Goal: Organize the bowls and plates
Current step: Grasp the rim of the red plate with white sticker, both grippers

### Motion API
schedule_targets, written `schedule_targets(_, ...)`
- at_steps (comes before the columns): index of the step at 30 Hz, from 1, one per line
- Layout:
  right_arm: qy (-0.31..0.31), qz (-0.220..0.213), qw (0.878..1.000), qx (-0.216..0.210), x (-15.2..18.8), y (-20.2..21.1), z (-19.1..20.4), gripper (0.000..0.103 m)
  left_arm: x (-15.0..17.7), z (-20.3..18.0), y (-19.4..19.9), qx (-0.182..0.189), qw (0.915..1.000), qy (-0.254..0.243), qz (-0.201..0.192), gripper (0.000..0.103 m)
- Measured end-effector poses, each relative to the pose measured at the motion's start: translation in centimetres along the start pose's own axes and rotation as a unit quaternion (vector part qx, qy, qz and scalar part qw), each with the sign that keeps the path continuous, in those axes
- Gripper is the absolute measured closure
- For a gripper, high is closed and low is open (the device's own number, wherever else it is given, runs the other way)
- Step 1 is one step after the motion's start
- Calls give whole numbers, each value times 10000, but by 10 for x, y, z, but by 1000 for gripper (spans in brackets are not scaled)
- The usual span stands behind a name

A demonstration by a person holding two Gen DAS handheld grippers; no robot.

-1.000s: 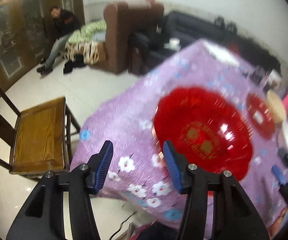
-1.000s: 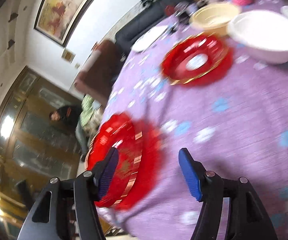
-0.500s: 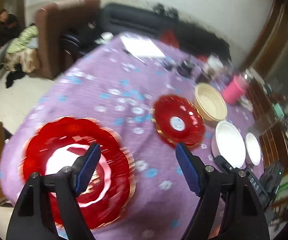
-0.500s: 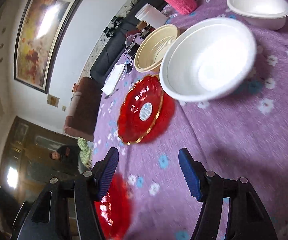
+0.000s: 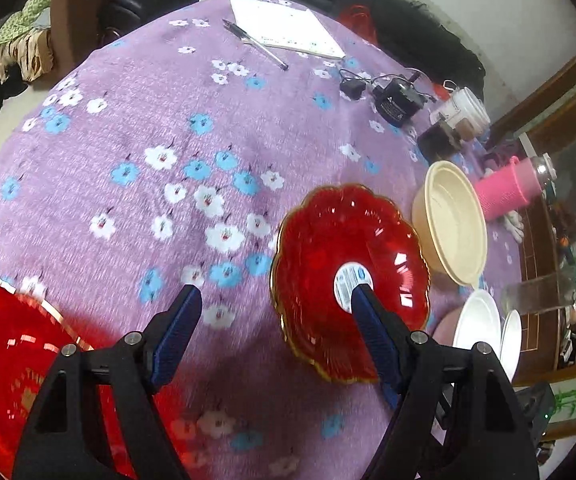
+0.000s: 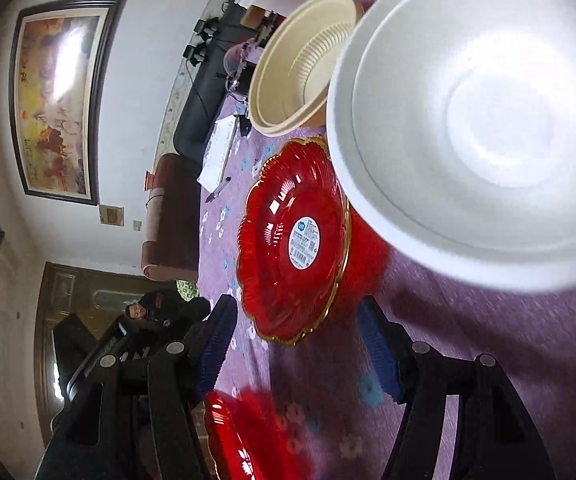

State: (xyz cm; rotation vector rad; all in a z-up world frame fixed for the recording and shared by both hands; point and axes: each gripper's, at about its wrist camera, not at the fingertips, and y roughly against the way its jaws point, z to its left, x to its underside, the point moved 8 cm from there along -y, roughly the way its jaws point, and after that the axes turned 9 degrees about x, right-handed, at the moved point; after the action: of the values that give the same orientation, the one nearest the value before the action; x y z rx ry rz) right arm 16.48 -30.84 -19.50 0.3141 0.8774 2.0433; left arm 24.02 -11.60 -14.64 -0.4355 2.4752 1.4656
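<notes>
Labelled red plate (image 5: 352, 280) lies flat mid-desk, cream bowl (image 5: 454, 220) just beside it, white bowl (image 6: 468, 120) near. Second red plate (image 5: 16, 364) sits at the desk (image 5: 136, 120) edge. Left tool (image 5: 274, 316) released, empty, one finger over the labelled plate. Right tool (image 6: 296, 332) released, empty. Risk: a careless nudge sends the edge plate overboard. Open cloth lies beyond; pen (image 5: 254, 44) and notepad (image 5: 284, 26) well apart.

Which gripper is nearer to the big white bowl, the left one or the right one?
Right. The right gripper is open just below the big white bowl, which fills its view. The left gripper hovers by the red plate; the bowl sits further right.
</notes>
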Motion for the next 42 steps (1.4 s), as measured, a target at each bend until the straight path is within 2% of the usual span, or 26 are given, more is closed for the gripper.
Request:
schedule_targets(10, -236, -24, 9997, -21, -14, -19, -12, 40, -1, -5, -36, 191, 9990, 18, 401, 26)
schedule_targets(12, -252, -68, 9996, -46, -16, -19, -12, 39, -1, -6, -40, 202, 9989, 35, 428, 26)
schedule_targets(18, -246, -125, 9996, -36, -20, -22, -11, 45, -1, -1, -45, 94, 9991, 36, 418, 27)
schedule_targets(19, -265, -134, 9995, -47, -20, -21, -12, 48, 0, -1, -47, 72, 9990, 32, 445, 29)
schedule_targets(20, -301, -145, 9994, -46, -21, -22, -14, 50, 1, 0, -48, 53, 9988, 34, 481, 39)
schedule_targets(22, -301, -147, 9994, -12, -23, -23, -16, 65, 2, 0, -50, -22, 9989, -20, 478, 46)
schedule_targets(24, -310, -130, 9994, 16, -24, -27, -20, 78, 2, 0, -51, -124, 9987, -89, 485, 66)
schedule_targets(25, -328, -110, 9994, 8, -25, -29, -23, 85, 3, 0, -51, -176, 9986, -110, 496, 70)
schedule_targets(27, -401, -51, 9992, 5, -26, -32, -28, 94, 3, 1, -49, -263, 9985, -159, 443, 85)
schedule_targets(28, -415, -50, 9991, -28, -26, -32, -30, 94, 3, 1, -49, -297, 9984, -187, 451, 90)
schedule_targets(42, -123, -238, 9995, 185, -17, -24, -21, 92, 20, -1, -24, -451, 9974, -494, 266, 90)
